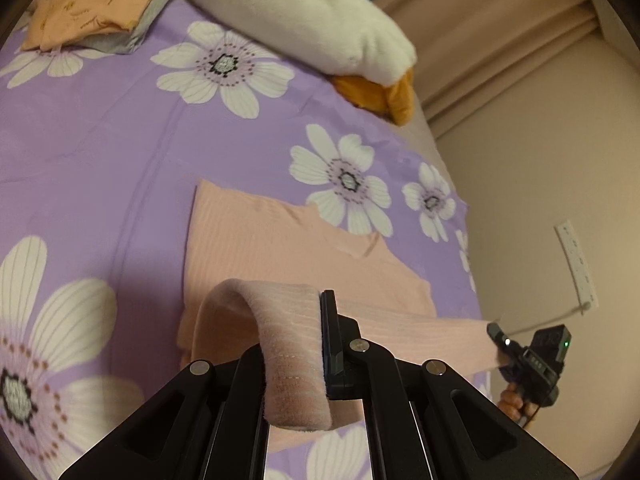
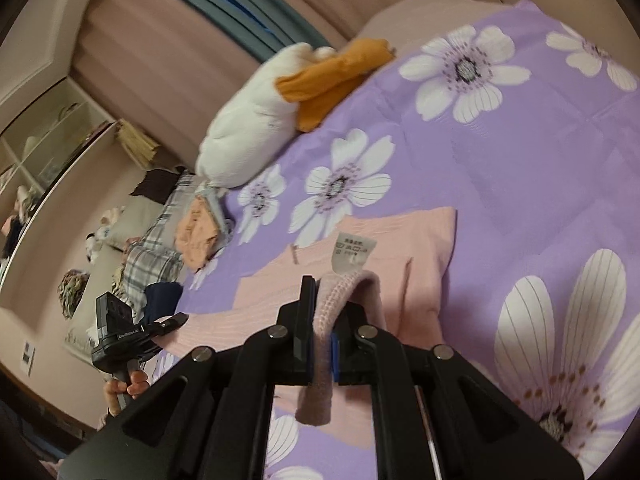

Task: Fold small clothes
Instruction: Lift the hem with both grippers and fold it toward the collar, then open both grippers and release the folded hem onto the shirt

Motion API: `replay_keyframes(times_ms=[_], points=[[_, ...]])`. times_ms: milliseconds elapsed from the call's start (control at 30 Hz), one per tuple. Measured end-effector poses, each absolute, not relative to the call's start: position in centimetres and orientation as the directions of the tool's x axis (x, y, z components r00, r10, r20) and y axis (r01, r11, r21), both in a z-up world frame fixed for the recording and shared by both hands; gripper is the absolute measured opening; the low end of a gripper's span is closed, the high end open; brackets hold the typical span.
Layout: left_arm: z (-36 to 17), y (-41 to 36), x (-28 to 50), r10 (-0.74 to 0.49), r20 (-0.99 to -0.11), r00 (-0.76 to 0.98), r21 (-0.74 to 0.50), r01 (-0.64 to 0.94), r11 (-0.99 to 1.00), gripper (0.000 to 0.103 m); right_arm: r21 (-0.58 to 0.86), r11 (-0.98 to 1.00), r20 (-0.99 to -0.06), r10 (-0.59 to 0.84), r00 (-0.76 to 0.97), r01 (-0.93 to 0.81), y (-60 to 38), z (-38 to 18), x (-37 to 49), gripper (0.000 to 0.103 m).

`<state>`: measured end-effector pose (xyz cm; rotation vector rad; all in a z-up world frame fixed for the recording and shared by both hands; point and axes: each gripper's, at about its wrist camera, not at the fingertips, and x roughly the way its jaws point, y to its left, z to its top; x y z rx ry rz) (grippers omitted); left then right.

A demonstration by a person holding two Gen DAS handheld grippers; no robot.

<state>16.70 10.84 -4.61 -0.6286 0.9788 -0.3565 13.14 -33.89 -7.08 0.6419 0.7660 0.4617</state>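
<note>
Both grippers are pinching the pink garment [image 1: 256,236] — the left gripper [image 1: 320,344] clamping one ribbed edge at the frame's lower centre, the right gripper [image 2: 322,344] gripping the other — while the rest is lying on the purple floral bedsheet [image 1: 100,152].

On the smooth, faintly glossy purple floral bedsheet [image 1: 120,140] lies a matt ribbed-knit pink garment [image 1: 256,232], its paper-like white label [image 2: 354,254] stitched in, beside a fuzzy white plush pillow [image 1: 304,12].
</note>
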Motion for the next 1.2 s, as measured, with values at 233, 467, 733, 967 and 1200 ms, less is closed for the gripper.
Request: replay_keyframes(times_ms=[233, 467, 733, 967, 1200], points=[[-6.8, 10.5, 21.3, -0.517, -0.705, 0.485, -0.613, -0.052, 0.788, 0.001, 0.700, 0.712, -0.538, 0.577, 0.615, -0.057, -34.6, -9.5, 16.9, 0.009], [-9.6, 10.4, 24.6, -0.496, -0.746, 0.444, -0.596, -0.113, 0.795, 0.001, 0.691, 0.722, -0.613, 0.567, 0.550, 0.027, -34.2, -12.0, 20.4, 0.009], [-12.5, 11.7, 27.1, -0.533, -0.754, 0.383, -0.630, -0.194, 0.752, 0.001, 0.735, 0.663, -0.629, 0.591, 0.504, 0.139, -35.2, -14.3, 23.0, 0.029], [-13.0, 12.8, 28.1, -0.553, -0.729, 0.404, -0.667, -0.236, 0.706, 0.023, 0.759, 0.631, -0.613, 0.606, 0.507, 0.163, -35.6, -14.4, 24.5, 0.036], [-11.9, 13.4, 29.3, -0.499, -0.739, 0.452, -0.640, -0.241, 0.729, 0.046, 0.792, 0.578, -0.580, 0.613, 0.537, 0.196, -36.8, -14.8, 25.8, 0.039]])
